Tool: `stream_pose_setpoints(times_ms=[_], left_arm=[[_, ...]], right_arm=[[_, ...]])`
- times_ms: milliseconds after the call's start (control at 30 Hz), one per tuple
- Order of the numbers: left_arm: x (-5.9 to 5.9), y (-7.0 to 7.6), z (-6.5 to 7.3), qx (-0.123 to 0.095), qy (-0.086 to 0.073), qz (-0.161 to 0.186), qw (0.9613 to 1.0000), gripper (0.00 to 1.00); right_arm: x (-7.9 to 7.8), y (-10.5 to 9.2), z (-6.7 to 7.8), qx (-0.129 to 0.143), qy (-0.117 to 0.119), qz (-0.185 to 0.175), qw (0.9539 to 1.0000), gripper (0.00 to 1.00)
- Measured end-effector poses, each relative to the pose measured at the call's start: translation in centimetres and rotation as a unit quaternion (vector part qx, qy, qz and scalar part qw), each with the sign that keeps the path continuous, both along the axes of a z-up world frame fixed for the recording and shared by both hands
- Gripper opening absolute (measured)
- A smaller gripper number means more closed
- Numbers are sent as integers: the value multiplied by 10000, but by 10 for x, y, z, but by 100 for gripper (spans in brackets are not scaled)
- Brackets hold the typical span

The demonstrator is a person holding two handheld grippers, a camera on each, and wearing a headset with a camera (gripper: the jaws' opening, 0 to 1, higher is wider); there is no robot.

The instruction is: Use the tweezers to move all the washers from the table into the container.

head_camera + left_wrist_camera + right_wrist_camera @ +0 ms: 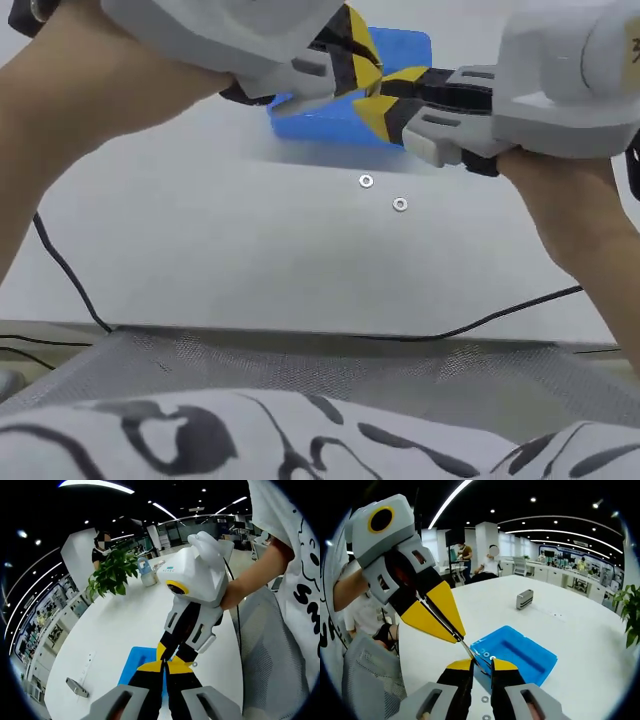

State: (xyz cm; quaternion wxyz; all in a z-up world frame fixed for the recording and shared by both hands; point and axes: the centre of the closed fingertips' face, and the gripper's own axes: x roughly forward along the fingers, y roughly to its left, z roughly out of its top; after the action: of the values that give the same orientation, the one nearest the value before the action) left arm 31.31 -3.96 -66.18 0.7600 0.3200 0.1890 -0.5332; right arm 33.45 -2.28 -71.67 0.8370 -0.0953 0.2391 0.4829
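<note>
Washers (365, 181) lie on the tabletop (250, 260), person-side of the tweezers (468, 652); fingers of left gripper (460, 638) clamp them; right gripper (482, 666): cannot tell.

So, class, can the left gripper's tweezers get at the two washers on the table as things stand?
Probably yes: both washers lie on open table near the container, nothing over them; the left gripper holds the tweezers close by.
</note>
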Motion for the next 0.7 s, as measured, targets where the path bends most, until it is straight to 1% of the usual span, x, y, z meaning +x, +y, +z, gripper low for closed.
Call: stream_pose_setpoints(times_ms=[67,100,267,333,400,467,500,567,633,700], left_arm=[[-2,-2,-1,-2,29,-64,10000,0],[-3,-3,-2,12,44,-94,9999,0],[-3,-3,-6,66,112,-223,9997,0],[-5,-1,-8,96,177,-248,9995,0],[-8,0,-11,99,281,-247,9993,0],[-11,1,-13,130,297,-261,9991,0],[-12,2,-14,142,324,-263,9990,0],[-13,3,-15,158,353,-259,9989,0],[-12,5,-14,178,387,-238,9988,0],[-18,-8,-32,196,417,-200,9987,0]], right_arm=[[-3,-3,-2,11,54,-38,10000,10],[-5,-5,-4,25,123,-63,9999,10],[-10,-10,-10,29,265,-107,9996,10],[-14,-12,-15,-8,347,-83,9994,10],[-19,-13,-22,-52,449,-69,9990,10],[-21,-13,-25,-20,508,-104,9987,10],[-24,-13,-28,-15,579,-110,9983,10],[-26,-12,-31,-24,620,-109,9980,10],[-27,-11,-34,-15,684,-107,9976,10],[-27,-9,-37,27,748,-127,9971,10]])
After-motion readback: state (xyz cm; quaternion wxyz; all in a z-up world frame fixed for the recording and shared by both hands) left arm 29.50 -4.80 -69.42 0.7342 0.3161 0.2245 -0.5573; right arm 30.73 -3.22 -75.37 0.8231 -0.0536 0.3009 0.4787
